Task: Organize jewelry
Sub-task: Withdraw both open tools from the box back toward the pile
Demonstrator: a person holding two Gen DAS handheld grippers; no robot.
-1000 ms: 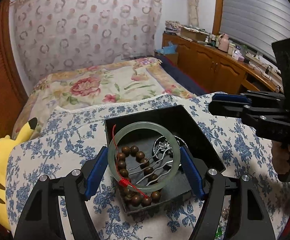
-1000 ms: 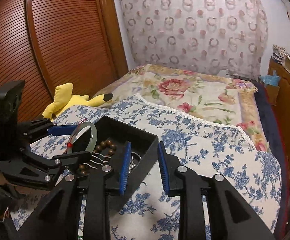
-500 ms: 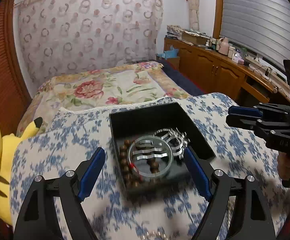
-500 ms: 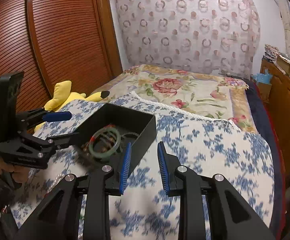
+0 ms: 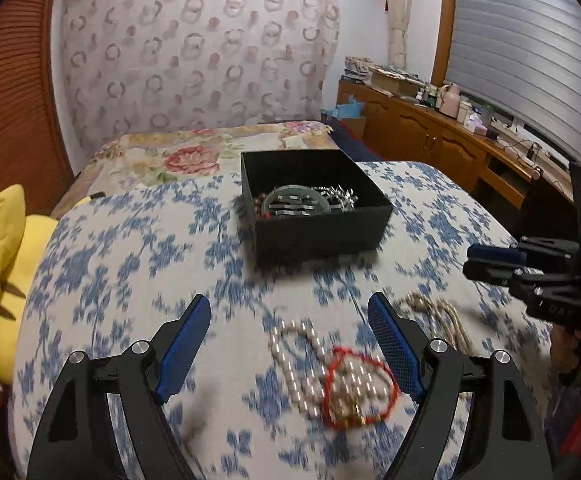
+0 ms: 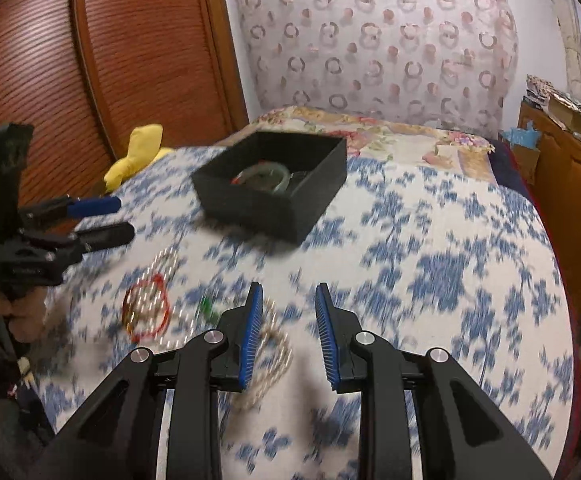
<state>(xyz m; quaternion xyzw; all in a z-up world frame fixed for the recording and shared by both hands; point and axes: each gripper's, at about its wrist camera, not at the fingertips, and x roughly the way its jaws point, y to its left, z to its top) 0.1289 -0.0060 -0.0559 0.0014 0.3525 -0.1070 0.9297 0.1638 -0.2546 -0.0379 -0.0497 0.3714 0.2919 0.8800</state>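
Note:
A black box point(image 5: 318, 232) stands on the blue floral cloth point(image 5: 130, 264); in it lie a pale green bangle point(image 5: 294, 196), a silver hairpin point(image 5: 338, 196) and dark beads. My left gripper point(image 5: 288, 308) hangs open and empty, well short of the box. Between and below its fingers a silver bead chain point(image 5: 294, 364) and a red cord bracelet point(image 5: 360, 388) lie on the cloth, with a beige pearl necklace point(image 5: 438, 316) to their right. My right gripper point(image 6: 286, 292) is open with a narrow, empty gap; the pearl necklace point(image 6: 274, 352) lies under its left finger. The box point(image 6: 274, 200) is farther off.
A small green piece point(image 6: 206, 304) lies on the cloth beside the red bracelet point(image 6: 146, 312). A yellow plush toy point(image 5: 6, 264) sits at the cloth's left edge. The flowered bed point(image 5: 186, 156) is behind the box, a wooden cabinet point(image 5: 442, 140) at the right, a slatted wardrobe point(image 6: 90, 60) at the left.
The green bangle left my left fingers and now lies in the box. Both grippers drew back from the box, and the loose jewellery on the cloth came into view.

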